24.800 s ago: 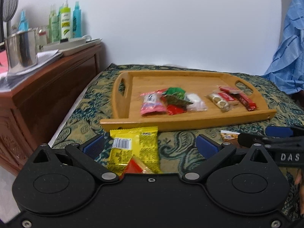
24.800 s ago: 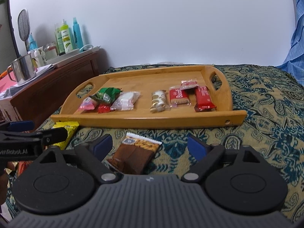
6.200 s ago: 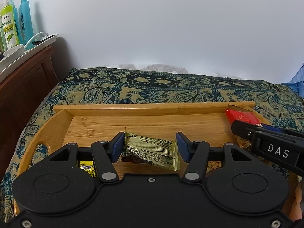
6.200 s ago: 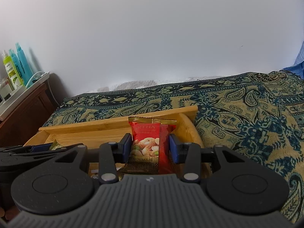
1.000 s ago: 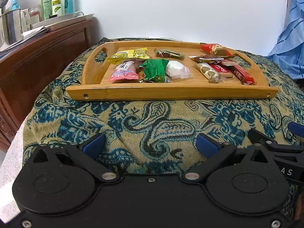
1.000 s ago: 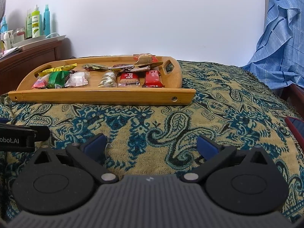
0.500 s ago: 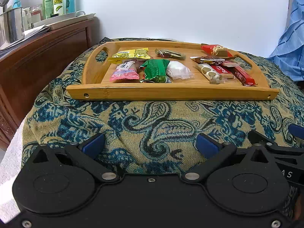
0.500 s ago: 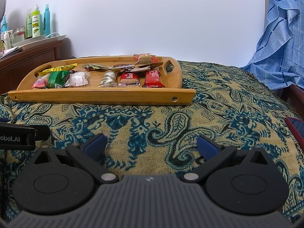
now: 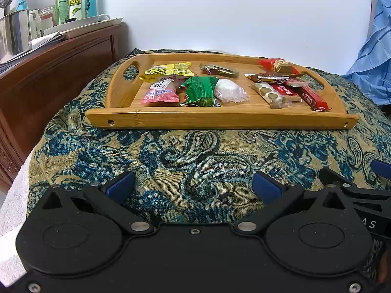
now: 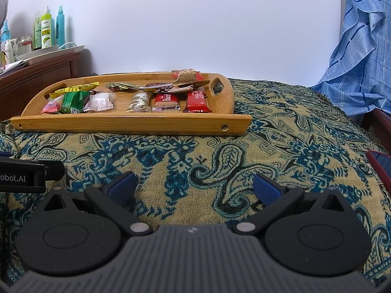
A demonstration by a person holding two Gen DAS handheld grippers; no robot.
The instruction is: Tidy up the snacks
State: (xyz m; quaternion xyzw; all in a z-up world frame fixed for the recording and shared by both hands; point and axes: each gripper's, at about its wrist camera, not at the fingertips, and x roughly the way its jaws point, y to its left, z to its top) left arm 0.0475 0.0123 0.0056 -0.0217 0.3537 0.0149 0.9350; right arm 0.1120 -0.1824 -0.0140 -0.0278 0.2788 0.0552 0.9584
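Surface: bed covered with a blue-and-tan paisley cloth (image 9: 195,151); white wall behind. Dark wooden dresser (image 9: 61,58) to the left carrying three tall bottles (image 9: 74,0) and a steel pot (image 9: 13,34). Blue checked fabric (image 10: 361,56) hangs at right; a red flat object (image 10: 381,164) lies at the bed's right edge.

One bamboo tray (image 9: 220,119) sits on the cloth. Snacks in it, counted: ten packets. Front row six: pink (image 9: 160,92), green (image 9: 201,92), white (image 9: 229,90), cream spotted (image 9: 267,94), red biscuit (image 9: 284,90), red bar (image 9: 314,99). Back row four: yellow (image 9: 168,71), olive (image 9: 218,69), brown (image 9: 271,76), red nut packet (image 9: 277,64).

Left gripper (image 9: 193,188) and right gripper (image 10: 194,188): jaws spread wide, holding nothing, low over the cloth, well short of the tray.
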